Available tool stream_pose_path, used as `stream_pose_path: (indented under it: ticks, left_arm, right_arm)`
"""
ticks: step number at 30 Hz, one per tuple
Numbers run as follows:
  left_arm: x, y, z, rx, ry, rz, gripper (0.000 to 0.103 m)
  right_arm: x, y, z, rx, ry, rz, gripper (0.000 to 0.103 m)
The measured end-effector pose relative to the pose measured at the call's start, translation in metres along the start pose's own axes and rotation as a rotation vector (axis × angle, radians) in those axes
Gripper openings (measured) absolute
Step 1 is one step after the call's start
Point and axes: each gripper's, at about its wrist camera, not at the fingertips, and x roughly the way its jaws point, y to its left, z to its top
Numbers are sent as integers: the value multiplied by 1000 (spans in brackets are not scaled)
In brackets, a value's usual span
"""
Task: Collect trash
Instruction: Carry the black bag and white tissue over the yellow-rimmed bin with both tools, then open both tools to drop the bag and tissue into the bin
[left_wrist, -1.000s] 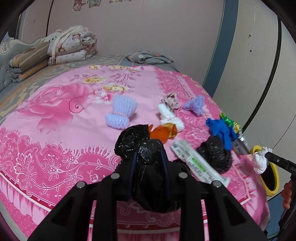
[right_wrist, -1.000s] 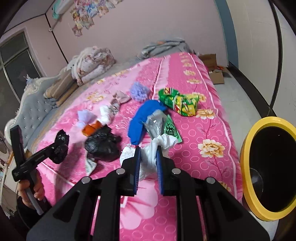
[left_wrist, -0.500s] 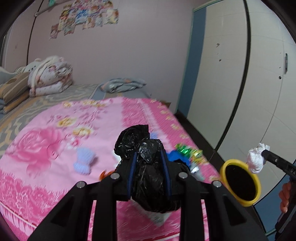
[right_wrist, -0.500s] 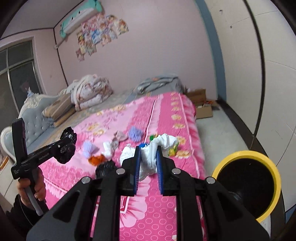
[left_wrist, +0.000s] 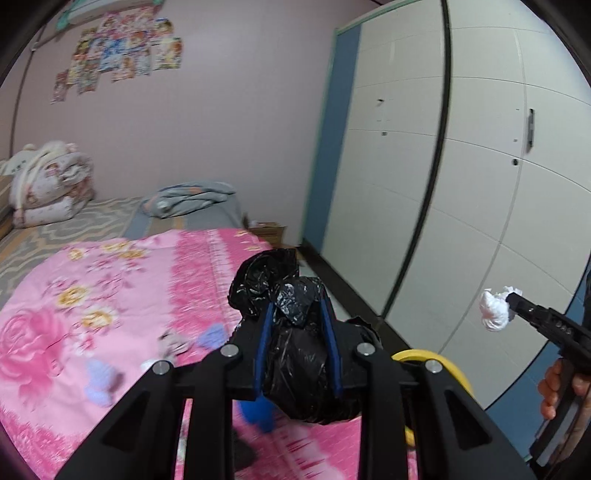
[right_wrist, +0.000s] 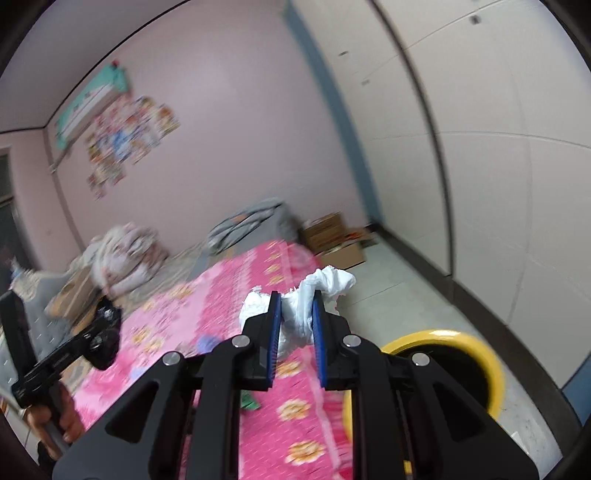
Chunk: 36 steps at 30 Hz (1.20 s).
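Note:
My left gripper (left_wrist: 297, 310) is shut on a crumpled black plastic bag (left_wrist: 295, 354), held in the air above the pink bedspread (left_wrist: 122, 280). My right gripper (right_wrist: 297, 301) is shut on a wad of white tissue (right_wrist: 317, 288). That tissue (left_wrist: 495, 308) also shows at the far right of the left wrist view, at the tip of the right gripper. The left gripper with its black bag (right_wrist: 105, 336) appears at the left of the right wrist view. A yellow-rimmed trash bin (right_wrist: 484, 362) stands on the floor beside the bed, below and right of the right gripper; its rim (left_wrist: 439, 360) peeks out behind my left gripper.
Small trash pieces lie on the bedspread, among them lilac wads (left_wrist: 99, 380) and a blue item (left_wrist: 258, 413). Folded quilts (left_wrist: 48, 184) sit at the head of the bed. A white wardrobe (left_wrist: 480, 166) lines the right side. Cardboard boxes (right_wrist: 332, 236) stand on the floor.
Both grippers rose and swung right, away from the bed, each keeping its load. The views lifted from the bedspread toward the wall, wardrobe and yellow bin.

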Motion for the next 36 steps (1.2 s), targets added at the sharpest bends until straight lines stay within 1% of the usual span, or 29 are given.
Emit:
stream_pose_path:
  ticks: [4, 8, 10, 13, 15, 18, 22, 28, 34, 36]
  left_arm:
    - [24, -34, 13, 41, 5, -63, 24]
    - [47, -67, 24, 54, 29, -130, 24]
    - [58, -83, 28, 66, 32, -151, 24]
    - [74, -103, 27, 86, 46, -175, 24]
    - [86, -116, 22, 96, 62, -191, 24]
    - [111, -135, 9, 121, 98, -210, 24]
    - [139, -151, -13, 136, 155, -239, 24]
    - [177, -165, -49, 146, 239, -267, 24]
    - [205, -176, -75, 155, 300, -274, 24]
    - [213, -178, -83, 157, 321, -287, 24]
  right_arm:
    - [-8, -31, 15, 16, -59, -106, 15]
    - [-13, -53, 21, 46, -81, -155, 15]
    - [-16, -65, 25, 63, -94, -188, 15]
    - [-16, -81, 27, 80, -117, -241, 15]
    - [-12, -88, 25, 78, -115, -268, 15]
    - [-2, -100, 17, 92, -91, -289, 15]
    - [19, -118, 0, 112, -36, -314, 15]
    - [54, -139, -24, 134, 38, -352, 15]
    - [81, -159, -46, 154, 93, -387, 15]
    - [91, -163, -51, 157, 105, -398, 15]
